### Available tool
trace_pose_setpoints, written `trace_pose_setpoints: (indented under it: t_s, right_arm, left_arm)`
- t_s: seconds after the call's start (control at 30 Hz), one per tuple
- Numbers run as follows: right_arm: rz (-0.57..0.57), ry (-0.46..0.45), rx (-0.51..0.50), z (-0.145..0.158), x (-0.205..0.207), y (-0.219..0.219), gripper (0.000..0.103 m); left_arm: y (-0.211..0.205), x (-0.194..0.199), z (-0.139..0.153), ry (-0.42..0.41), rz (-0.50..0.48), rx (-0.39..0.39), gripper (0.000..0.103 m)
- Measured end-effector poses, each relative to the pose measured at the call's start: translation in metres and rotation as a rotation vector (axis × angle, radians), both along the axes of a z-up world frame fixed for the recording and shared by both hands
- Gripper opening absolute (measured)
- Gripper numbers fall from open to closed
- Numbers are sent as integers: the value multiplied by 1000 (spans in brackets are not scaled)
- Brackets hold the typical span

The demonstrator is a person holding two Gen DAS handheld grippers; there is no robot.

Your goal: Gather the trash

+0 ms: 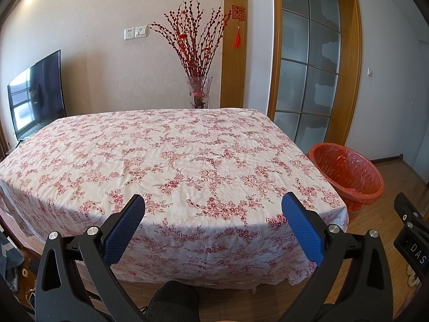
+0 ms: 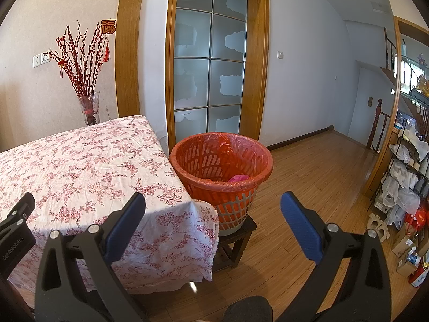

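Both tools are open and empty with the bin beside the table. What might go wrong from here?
1. The bin perches on a small stool close to the table's corner; a bump from the right tool might tip it.
2. The draped tablecloth may snag on the left tool.

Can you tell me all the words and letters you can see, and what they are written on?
"DAS" on the black body of the right claw, cut off by the picture's edge.
"GenRobot.AI" on the black body of the left claw.
"福" on the red hanging ornament on the door frame.
The boxes and bottles on the floor have print too small to read.
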State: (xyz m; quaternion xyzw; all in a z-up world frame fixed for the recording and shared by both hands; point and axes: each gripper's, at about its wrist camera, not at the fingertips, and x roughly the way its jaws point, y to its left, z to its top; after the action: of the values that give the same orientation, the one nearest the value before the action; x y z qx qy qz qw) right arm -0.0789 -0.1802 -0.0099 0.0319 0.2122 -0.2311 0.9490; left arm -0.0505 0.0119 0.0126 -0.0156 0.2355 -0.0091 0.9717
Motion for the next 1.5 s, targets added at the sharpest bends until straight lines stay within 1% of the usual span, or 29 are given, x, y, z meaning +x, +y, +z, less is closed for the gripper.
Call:
trace_pose_setpoints:
  t_s: [1.5]
  right_arm:
    - [0, 3, 2, 0, 1, 0, 99]
  left_arm:
    - [3, 1, -3, 11, 2, 11, 100]
